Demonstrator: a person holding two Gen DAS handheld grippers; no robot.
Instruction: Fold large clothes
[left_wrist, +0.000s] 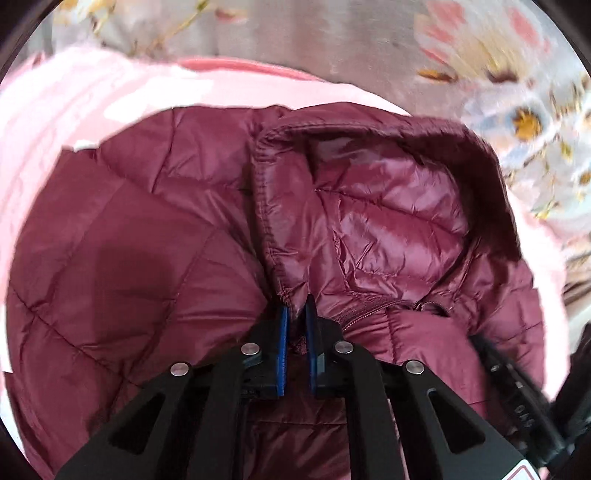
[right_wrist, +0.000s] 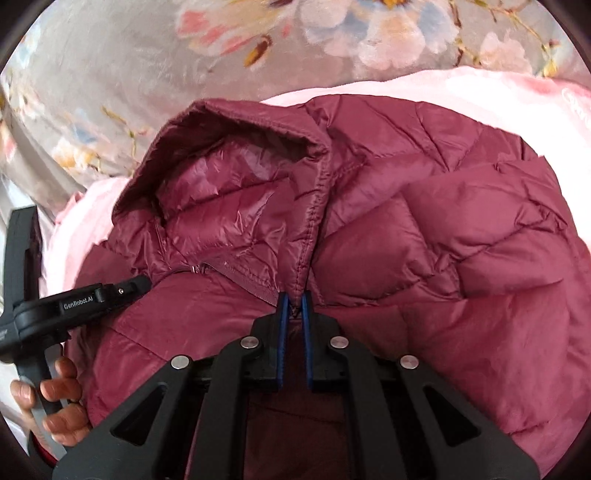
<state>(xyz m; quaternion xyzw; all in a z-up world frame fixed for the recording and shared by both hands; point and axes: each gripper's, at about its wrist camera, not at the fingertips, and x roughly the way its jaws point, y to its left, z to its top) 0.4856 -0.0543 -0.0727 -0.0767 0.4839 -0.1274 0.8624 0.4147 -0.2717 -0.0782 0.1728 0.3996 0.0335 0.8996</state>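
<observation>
A: Left tool (left_wrist: 295, 308)?
B: Pinched on the maroon puffer jacket (left_wrist: 147, 229) at the hood's hem, lower centre.
A: Right tool (right_wrist: 293, 304)?
B: Nearly closed, gripping hood hem too. Filling mid-frame over pink blanket (right_wrist: 480, 96).

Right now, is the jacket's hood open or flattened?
Open. The hood gapes, its shiny lining visible inside the stitched rim, on the maroon jacket.
</observation>
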